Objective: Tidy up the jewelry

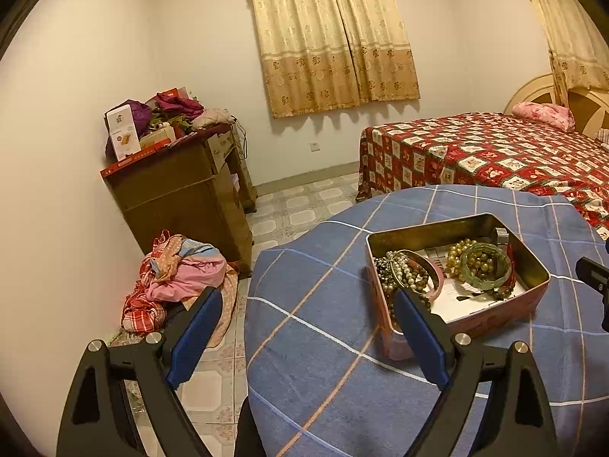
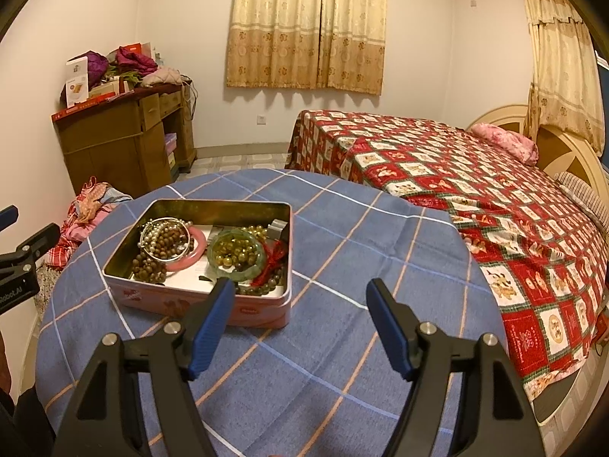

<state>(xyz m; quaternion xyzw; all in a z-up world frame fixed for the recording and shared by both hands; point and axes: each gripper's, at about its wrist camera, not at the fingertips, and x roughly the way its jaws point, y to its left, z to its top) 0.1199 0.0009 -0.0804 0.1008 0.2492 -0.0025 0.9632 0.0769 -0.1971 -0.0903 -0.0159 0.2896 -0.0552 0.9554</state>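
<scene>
A pink tin box stands open on the round table with the blue checked cloth. Inside lie bead bracelets, a pink bangle, a green bangle, yellow beads, a red string and paper. My left gripper is open and empty, above the table's left edge, left of the tin. My right gripper is open and empty, above the cloth just right of the tin's near corner.
A bed with a red patterned cover stands right of the table. A wooden cabinet piled with clothes and boxes stands by the left wall. A heap of clothes lies on the tiled floor beside it. Curtains hang at the back.
</scene>
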